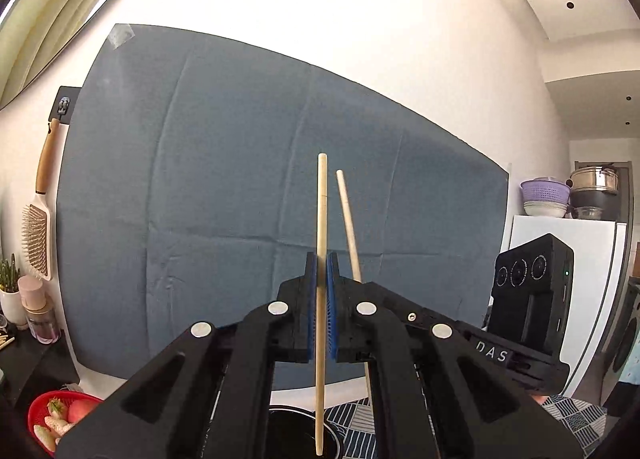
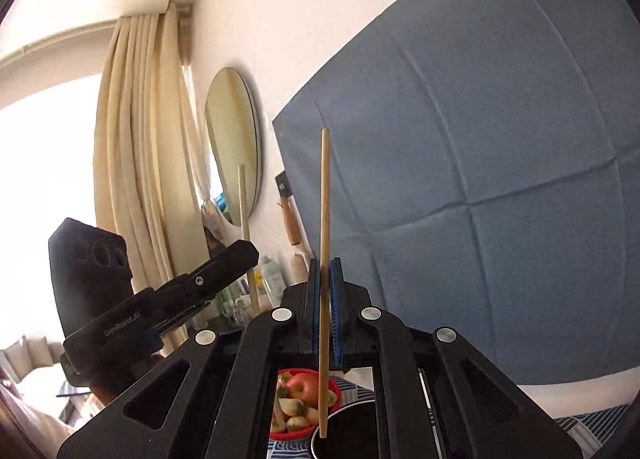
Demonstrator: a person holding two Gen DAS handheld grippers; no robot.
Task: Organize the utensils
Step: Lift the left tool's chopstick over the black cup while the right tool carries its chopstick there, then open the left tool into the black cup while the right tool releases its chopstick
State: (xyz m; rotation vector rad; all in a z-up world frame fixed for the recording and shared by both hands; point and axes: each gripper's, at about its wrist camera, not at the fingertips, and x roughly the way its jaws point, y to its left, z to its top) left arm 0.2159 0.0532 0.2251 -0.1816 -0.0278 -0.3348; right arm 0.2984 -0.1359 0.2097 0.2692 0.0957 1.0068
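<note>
While each upright chopstick's lower tip hangs over a dark cup [image 2: 352, 433], the left gripper [image 1: 321, 271] clamps the pale chopstick [image 1: 322, 219] and the right gripper [image 2: 325, 275] clamps the tan chopstick [image 2: 325, 195].

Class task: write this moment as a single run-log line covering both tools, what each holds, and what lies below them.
left tool: shut on pale chopstick | right tool: shut on tan chopstick | both upright | below: dark container | nearby: red fruit basket
</note>
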